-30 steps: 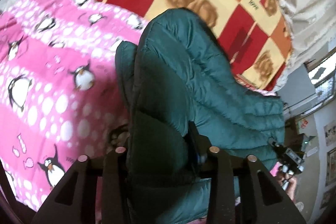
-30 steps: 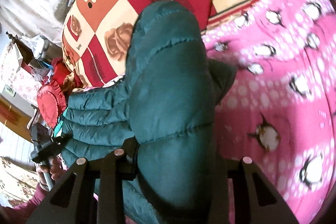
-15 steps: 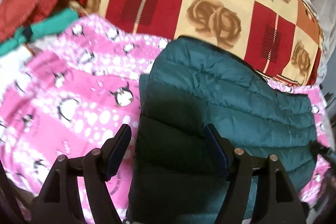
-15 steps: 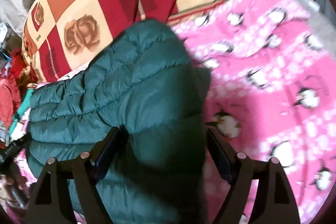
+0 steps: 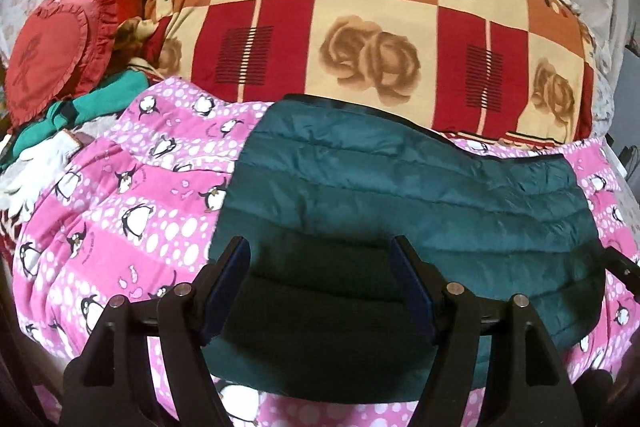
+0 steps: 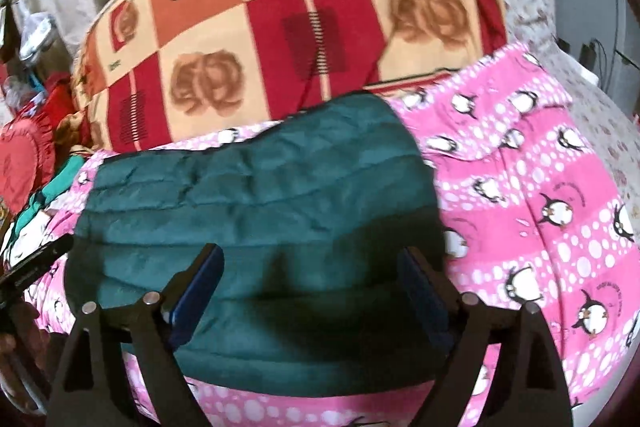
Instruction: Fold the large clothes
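Left gripper [image 5: 320,263] spread wide, gripping nothing; between the two, green quilted jacket [image 5: 400,195] lying folded flat on pink penguin blanket [image 5: 120,219], just before checked rose quilt [image 5: 360,27]; right gripper [image 6: 310,269] opening wider, pads clear of fabric.

Warm indoor light; right view motion-blurred (left sharp); fisheye-bent edges.

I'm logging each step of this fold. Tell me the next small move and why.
Probably draw both grippers back clear, then check the fold. The dark green quilted puffer jacket lies folded flat on the pink penguin-print blanket; the left gripper is open above it and the right gripper is opening, gripping nothing.
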`<state>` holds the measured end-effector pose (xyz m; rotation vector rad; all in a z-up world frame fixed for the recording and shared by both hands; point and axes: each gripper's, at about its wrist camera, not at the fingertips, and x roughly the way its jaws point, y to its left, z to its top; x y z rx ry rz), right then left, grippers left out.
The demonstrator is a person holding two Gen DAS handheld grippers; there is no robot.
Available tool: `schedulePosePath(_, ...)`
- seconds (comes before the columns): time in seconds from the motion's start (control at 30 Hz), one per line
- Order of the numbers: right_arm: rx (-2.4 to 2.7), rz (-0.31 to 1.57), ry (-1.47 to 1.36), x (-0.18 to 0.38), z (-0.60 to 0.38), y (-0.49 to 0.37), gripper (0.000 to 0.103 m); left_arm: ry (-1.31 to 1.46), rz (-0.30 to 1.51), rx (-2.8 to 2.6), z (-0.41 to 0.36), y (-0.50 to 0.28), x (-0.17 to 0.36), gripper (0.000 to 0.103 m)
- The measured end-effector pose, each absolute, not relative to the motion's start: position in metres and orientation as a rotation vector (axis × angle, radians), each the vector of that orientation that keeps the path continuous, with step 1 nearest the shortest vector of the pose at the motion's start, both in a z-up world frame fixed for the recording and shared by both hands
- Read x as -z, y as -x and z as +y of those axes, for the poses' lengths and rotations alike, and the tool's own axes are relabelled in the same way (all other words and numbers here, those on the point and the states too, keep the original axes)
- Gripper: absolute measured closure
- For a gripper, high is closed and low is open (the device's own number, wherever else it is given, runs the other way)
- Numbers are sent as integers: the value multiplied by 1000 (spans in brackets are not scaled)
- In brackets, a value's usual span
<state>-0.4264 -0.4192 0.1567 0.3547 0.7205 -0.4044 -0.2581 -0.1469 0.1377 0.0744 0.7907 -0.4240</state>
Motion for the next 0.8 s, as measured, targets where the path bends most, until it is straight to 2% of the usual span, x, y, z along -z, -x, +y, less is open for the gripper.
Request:
schedulePosePath(0.33,403,715,-288,-154,-370,408,9,-118,748,437,-164,281,-142,60)
schedulePosePath(0.8,395,724,-272,-151,-355,400,5,-165,683,391,-172,292,-146,60)
